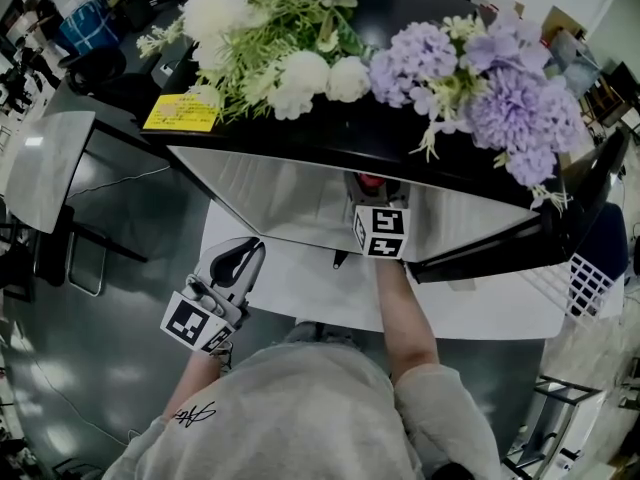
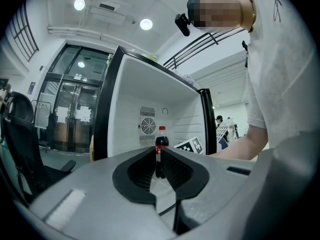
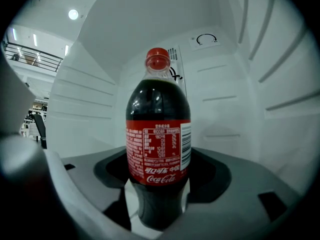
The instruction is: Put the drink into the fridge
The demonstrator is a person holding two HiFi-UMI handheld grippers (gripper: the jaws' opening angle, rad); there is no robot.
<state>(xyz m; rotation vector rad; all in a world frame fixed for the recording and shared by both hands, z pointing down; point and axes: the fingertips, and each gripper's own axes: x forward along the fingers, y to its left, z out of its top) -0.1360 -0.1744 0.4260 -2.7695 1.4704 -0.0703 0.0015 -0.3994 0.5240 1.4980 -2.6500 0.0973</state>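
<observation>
A cola bottle [image 3: 159, 134] with a red cap and red label stands upright between the jaws of my right gripper [image 3: 159, 196], which is shut on its lower body. It is inside the white fridge [image 3: 235, 109]. In the head view my right gripper [image 1: 368, 190] reaches under the fridge's black top [image 1: 330, 138], and only the bottle's red cap [image 1: 370, 180] shows. My left gripper [image 1: 252, 248] hangs outside the fridge at the lower left, jaws together and holding nothing. The left gripper [image 2: 157, 156] view looks into the fridge [image 2: 130, 109] at the bottle [image 2: 161, 143].
White and purple artificial flowers [image 1: 400, 68] and a yellow note [image 1: 182, 114] lie on the fridge top. A black panel [image 1: 520, 233] juts out at the fridge's right. A white wire rack [image 1: 590, 280] is at the right, a chair [image 1: 60, 168] and a floor cable at the left.
</observation>
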